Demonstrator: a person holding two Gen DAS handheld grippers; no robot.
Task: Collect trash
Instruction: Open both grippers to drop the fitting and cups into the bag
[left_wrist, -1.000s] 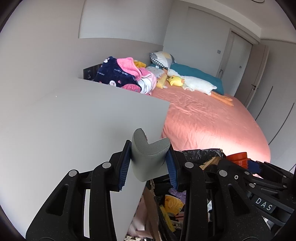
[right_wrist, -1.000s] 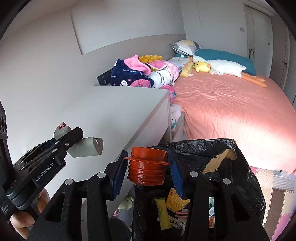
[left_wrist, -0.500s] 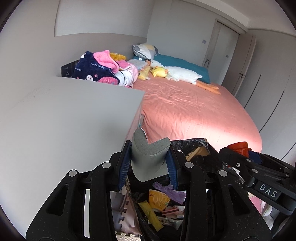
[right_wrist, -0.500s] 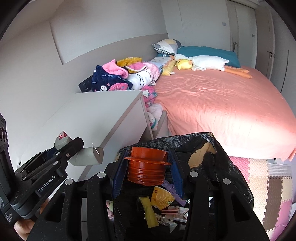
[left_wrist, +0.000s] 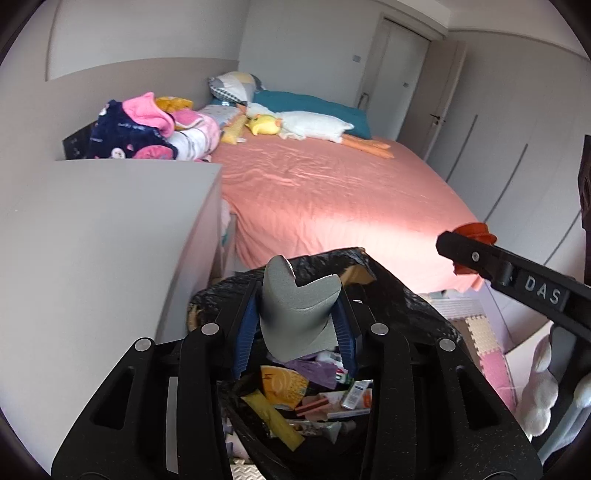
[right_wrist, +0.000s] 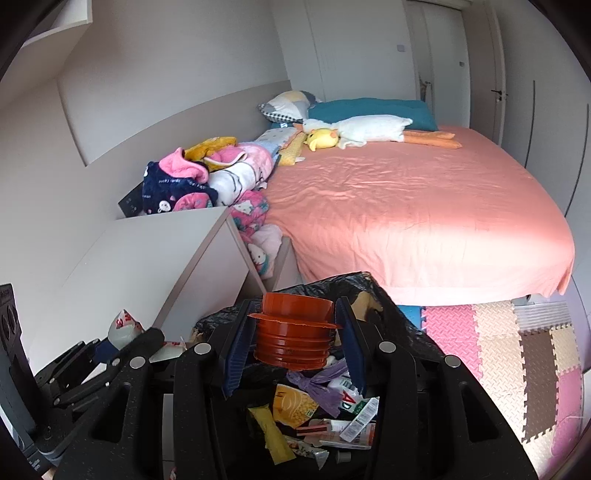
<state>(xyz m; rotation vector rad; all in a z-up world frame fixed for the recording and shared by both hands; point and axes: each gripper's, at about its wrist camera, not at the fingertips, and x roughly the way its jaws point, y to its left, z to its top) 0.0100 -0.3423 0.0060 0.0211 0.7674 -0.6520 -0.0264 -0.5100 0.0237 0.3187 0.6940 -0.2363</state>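
My left gripper (left_wrist: 297, 326) is shut on a crushed grey paper cup (left_wrist: 295, 317) and holds it over the open black trash bag (left_wrist: 402, 295). My right gripper (right_wrist: 293, 343) is shut on a ribbed orange plastic cup (right_wrist: 293, 336), also above the bag (right_wrist: 384, 299). The bag holds wrappers, a yellow packet (right_wrist: 273, 432) and purple plastic (right_wrist: 317, 387). In the left wrist view the right gripper comes in from the right with the orange cup (left_wrist: 474, 232). In the right wrist view the left gripper sits at the lower left with the grey cup (right_wrist: 123, 326).
A grey cabinet (left_wrist: 92, 229) stands left of the bag. A bed with a salmon sheet (right_wrist: 406, 206) lies behind, with piled clothes (right_wrist: 199, 181), pillows and a plush goose (right_wrist: 369, 129). Foam floor tiles (right_wrist: 517, 350) lie at the right. Wardrobe doors line the far wall.
Both grippers have moved right, off the cabinet top, and now hang over the open trash bag. Each still holds its cup. The bag's contents show more fully.
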